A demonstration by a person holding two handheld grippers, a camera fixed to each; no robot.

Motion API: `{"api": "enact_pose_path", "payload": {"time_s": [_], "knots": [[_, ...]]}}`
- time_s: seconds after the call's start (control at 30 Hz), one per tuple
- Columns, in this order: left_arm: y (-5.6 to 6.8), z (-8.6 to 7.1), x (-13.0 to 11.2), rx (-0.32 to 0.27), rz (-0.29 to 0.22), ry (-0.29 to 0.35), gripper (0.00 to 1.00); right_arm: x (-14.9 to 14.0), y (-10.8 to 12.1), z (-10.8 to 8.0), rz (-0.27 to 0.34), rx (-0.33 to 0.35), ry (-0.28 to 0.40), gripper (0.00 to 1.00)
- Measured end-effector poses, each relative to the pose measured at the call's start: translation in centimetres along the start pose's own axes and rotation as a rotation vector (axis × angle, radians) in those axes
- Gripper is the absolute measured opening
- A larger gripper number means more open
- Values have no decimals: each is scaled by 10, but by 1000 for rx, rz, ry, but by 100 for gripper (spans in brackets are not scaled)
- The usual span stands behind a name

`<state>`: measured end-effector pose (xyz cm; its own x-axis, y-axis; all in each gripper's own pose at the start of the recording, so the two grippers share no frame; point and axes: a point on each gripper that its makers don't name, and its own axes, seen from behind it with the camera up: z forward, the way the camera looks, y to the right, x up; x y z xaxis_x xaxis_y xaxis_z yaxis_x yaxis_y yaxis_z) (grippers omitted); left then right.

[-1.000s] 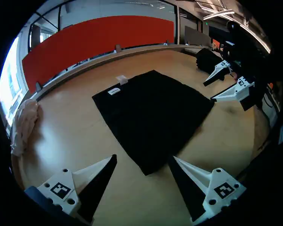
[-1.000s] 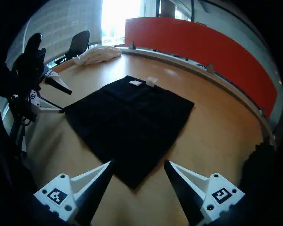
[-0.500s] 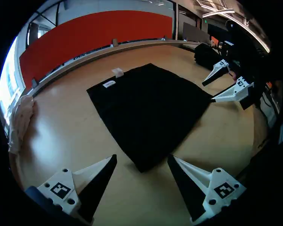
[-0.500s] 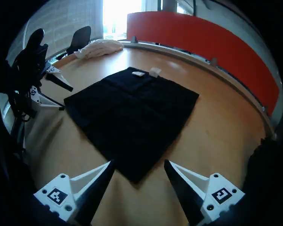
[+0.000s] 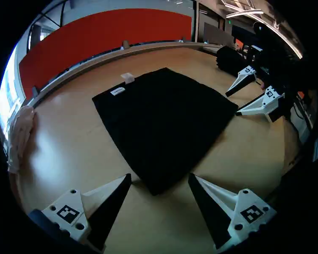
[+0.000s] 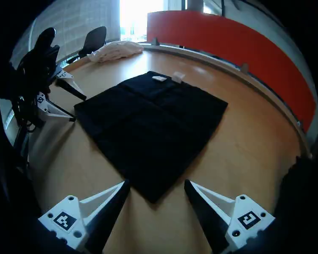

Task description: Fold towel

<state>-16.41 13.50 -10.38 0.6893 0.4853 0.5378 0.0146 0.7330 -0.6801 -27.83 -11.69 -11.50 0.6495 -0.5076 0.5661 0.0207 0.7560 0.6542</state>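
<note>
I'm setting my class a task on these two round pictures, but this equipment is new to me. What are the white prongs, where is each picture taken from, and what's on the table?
A person holds a two-finger gripper in each hand; each carries a wide-angle camera looking forward along its fingers. The white prongs at the bottom of the left gripper view are the left gripper; those in the right gripper view are the right gripper. Both are open and hold nothing. On the wooden table a black towel lies spread flat, a corner pointing toward each gripper. A pale heap of cloth sits near the table's edge.
</note>
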Motion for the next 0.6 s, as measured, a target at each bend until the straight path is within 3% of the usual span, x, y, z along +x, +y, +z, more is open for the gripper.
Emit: {"api": "enact_pose_path", "payload": {"time_s": [0.2,0.43,0.6], "knots": [[1,1,-1,-6,0,-8,100,-1,0,2,0,8,-1,97],[2,2,-2,-13,4,-37,99,-2,-1,5,5,21,-3,88],[-1,1,-1,-4,-9,-50,92,-2,0,5,5,22,-3,78]]}}
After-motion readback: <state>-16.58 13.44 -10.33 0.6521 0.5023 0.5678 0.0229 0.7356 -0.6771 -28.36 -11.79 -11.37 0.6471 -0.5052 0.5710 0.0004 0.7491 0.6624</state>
